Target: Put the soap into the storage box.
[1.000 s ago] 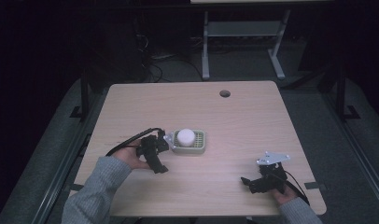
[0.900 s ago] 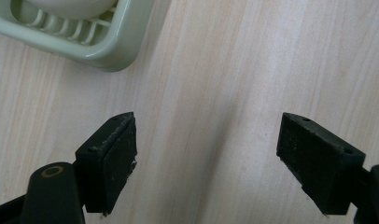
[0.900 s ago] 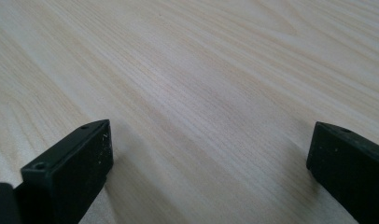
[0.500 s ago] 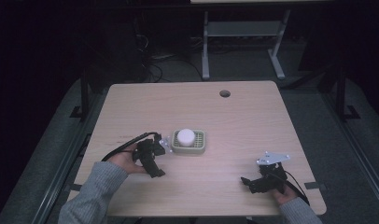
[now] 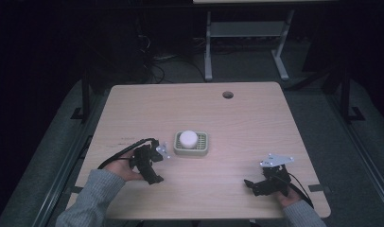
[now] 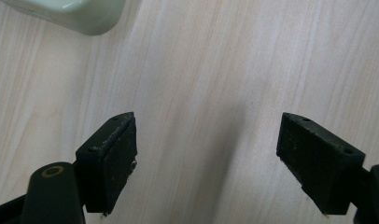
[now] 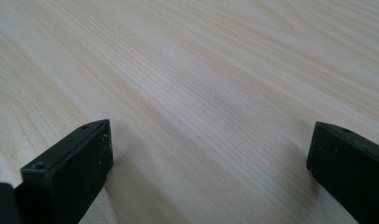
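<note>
wooden table (image 5: 256, 118) | round hole (image 5: 227, 95) near far edge | metal stand (image 5: 247, 29) behind

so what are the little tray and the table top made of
Tray: pale green, smooth with a slight sheen and rounded corners, so probably moulded plastic, though glazed ceramic is possible. Table top: light wood grain, matte; likely laminate or veneer.

No text, label, brand, number or sign can be read anywhere: none on the pale wooden desk (image 5: 256, 123), nor on the pale green square tray (image 5: 202, 149) near its middle.
</note>
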Tool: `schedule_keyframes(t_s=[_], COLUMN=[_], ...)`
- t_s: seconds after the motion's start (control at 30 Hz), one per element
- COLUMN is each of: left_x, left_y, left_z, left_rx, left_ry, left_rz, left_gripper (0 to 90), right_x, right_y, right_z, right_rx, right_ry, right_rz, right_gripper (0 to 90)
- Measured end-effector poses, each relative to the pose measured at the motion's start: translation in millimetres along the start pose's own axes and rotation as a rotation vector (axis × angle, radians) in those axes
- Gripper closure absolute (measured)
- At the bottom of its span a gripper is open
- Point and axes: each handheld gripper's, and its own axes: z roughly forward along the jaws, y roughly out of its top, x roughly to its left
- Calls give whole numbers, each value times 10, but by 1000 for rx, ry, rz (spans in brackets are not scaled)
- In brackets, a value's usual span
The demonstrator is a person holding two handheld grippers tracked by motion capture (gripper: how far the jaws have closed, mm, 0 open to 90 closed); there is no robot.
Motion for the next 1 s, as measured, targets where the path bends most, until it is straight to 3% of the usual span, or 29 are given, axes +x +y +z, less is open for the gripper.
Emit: schedule_keyframes(t_s=[0.37,1.0], left_x=[-64,-157], left_y=[-81,-140], left_z=[3,33], left_rx=[-12,-12], left_ry=[14,33], left_rz=[-12,2], left_gripper=[195,194], right_x=[0,0], right_y=[1,0], right_z=[-1,0], right_rx=[1,-1], right_ry=[0,-1], right_rz=[-1,0], right_gripper=[0,0])
